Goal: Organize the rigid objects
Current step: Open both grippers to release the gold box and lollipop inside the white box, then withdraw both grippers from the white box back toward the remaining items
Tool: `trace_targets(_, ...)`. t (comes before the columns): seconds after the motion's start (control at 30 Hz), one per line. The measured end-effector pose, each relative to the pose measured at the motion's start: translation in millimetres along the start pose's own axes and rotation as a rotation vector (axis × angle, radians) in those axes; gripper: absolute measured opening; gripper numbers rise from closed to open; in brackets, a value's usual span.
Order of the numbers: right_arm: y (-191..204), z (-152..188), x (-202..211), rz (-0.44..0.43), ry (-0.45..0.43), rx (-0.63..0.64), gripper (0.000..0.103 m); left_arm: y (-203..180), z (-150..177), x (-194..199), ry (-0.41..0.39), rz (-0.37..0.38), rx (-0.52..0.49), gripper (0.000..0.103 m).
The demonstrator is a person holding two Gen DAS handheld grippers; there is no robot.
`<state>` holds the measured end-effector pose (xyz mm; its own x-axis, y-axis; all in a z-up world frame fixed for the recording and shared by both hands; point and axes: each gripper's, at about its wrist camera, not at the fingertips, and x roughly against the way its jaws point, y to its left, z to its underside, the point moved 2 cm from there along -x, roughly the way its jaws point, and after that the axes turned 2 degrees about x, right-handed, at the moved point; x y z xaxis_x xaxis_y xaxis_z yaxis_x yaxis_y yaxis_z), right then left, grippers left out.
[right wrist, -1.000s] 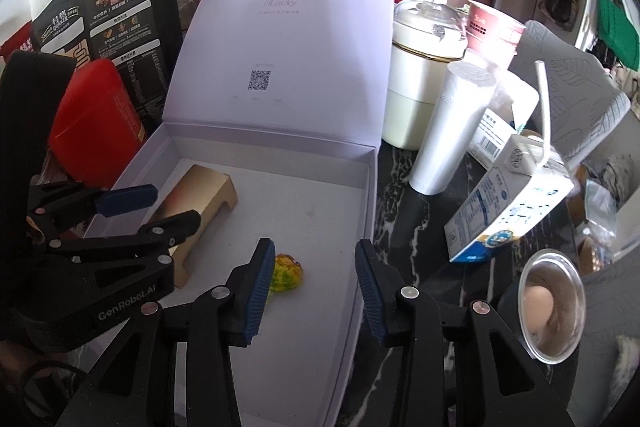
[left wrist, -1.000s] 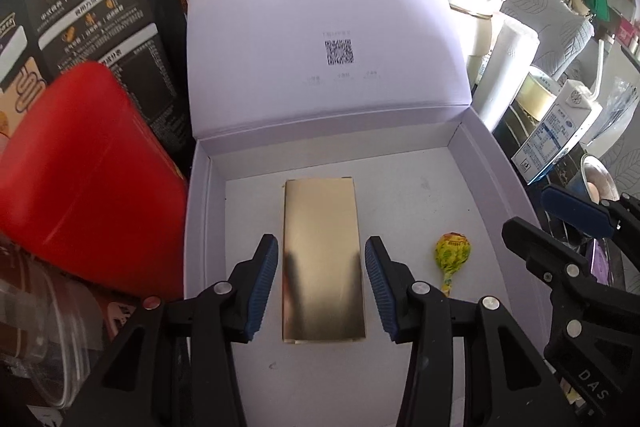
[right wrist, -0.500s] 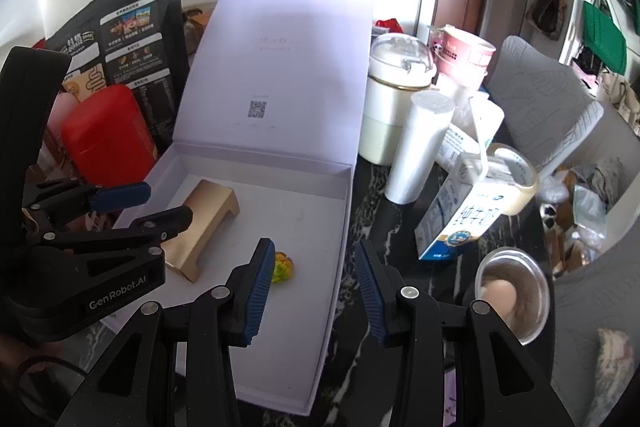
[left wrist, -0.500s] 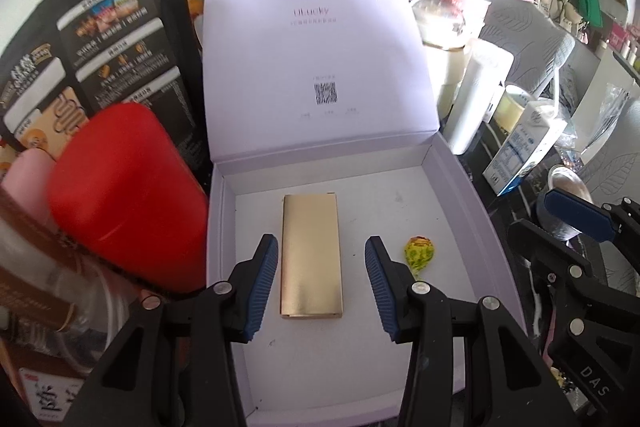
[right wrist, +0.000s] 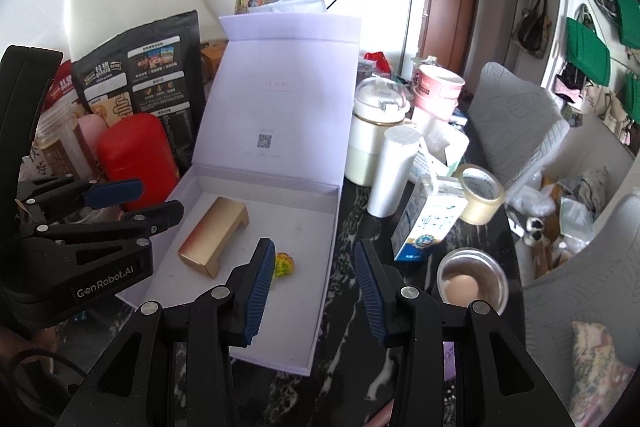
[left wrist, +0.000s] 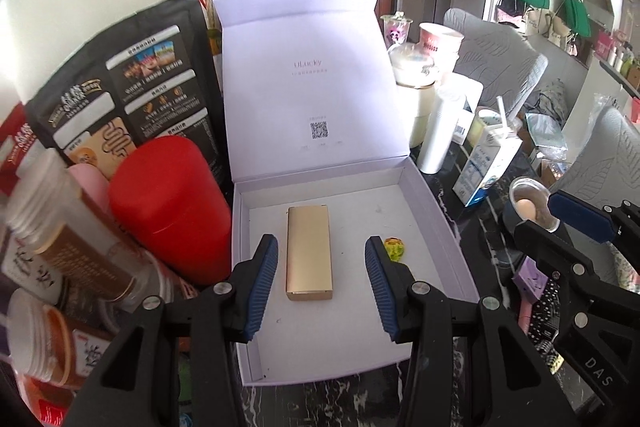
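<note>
**Left wrist view: both grippers empty above a box that already holds two things**

Left wrist view, nearest first: the left gripper (left wrist: 320, 285) hangs with its jaws apart and nothing between the pads. Straight ahead of it and below lies the gold bar (left wrist: 309, 251), flat on the floor of the box (left wrist: 444, 227), long side running away from the gripper. It lies framed between the two fingers but clear of both, so I judge it set down and let go, not about to be lifted. Just past the gripper's right finger lies the candy (left wrist: 394, 249), also on the box floor, apart from the bar.

Beyond both stands the lid (left wrist: 308, 87), propped upright behind the tray, which keeps the box open for loading. To the gripper's left a red can (left wrist: 168, 203) stands against the box wall.

From the right wrist camera, the right gripper (right wrist: 316, 287) is likewise released and empty, hovering over the box's near right edge, with the candy (right wrist: 285, 264) peeping out beside its left finger. To its left the left gripper (right wrist: 132, 199) reaches in over the bar (right wrist: 214, 235). On the dark bench (right wrist: 352, 235) to the right and a little ahead sits a cup with an egg (right wrist: 472, 283), then a milk carton (right wrist: 430, 223) with a tape roll (right wrist: 480, 193) behind it, and farther off a white tumbler (right wrist: 392, 171). These stay outside the box; I judge that one of them may be the next rigid thing to go in, though which cannot be told.
</note>
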<state>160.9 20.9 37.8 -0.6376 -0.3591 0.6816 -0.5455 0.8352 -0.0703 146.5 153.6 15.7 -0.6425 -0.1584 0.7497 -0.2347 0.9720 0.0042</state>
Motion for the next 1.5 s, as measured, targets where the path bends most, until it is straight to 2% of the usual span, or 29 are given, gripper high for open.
trace_targets(0.2,3.1,5.3,29.9,0.011,-0.029,0.003,0.042,-3.0,7.3,27.4,-0.032,0.013,-0.004,0.045)
trace_targets(0.3,3.1,8.9,43.8,0.015,-0.044,0.001,0.046,-5.4,13.7,41.0,-0.044,0.016,-0.011,0.045)
trace_targets(0.57,7.9,25.4,76.0,0.032,-0.064,0.001,0.049,-11.5,33.6,71.6,-0.066,0.029,-0.025,0.045)
trace_targets(0.63,8.6,31.4,84.6,0.038,-0.07,-0.002,0.054,-13.2,38.6,77.1,-0.067,0.029,-0.03,0.045)
trace_targets(1.0,8.8,64.8,117.5,0.082,-0.074,-0.018,0.061,-22.2,68.5,94.5,-0.058,0.058,-0.056,0.045)
trace_targets(1.03,8.1,68.3,120.8,0.086,-0.073,-0.023,0.061,-23.9,72.0,96.0,-0.056,0.058,-0.064,0.047)
trace_targets(1.1,7.0,74.4,125.9,0.091,-0.073,-0.033,0.065,-27.0,77.9,98.9,-0.057,0.061,-0.075,0.064)
trace_targets(1.13,6.4,78.6,129.4,0.093,-0.075,-0.038,0.068,-29.2,81.8,101.5,-0.062,0.069,-0.079,0.08)
trace_targets(1.17,6.3,81.2,131.7,0.094,-0.078,-0.04,0.069,-31.0,84.9,103.5,-0.068,0.074,-0.084,0.088)
trace_targets(1.3,3.0,95.3,141.2,0.11,-0.076,-0.056,0.069,-38.2,95.6,104.7,-0.057,0.083,-0.103,0.089)
trace_targets(1.4,-3.3,108.0,147.9,0.12,-0.07,-0.081,0.075,-45.1,104.2,102.1,-0.038,0.094,-0.117,0.089)
trace_targets(1.5,-9.7,119.4,154.4,0.137,-0.073,-0.103,0.076,-52.1,110.9,100.1,-0.031,0.114,-0.127,0.089)
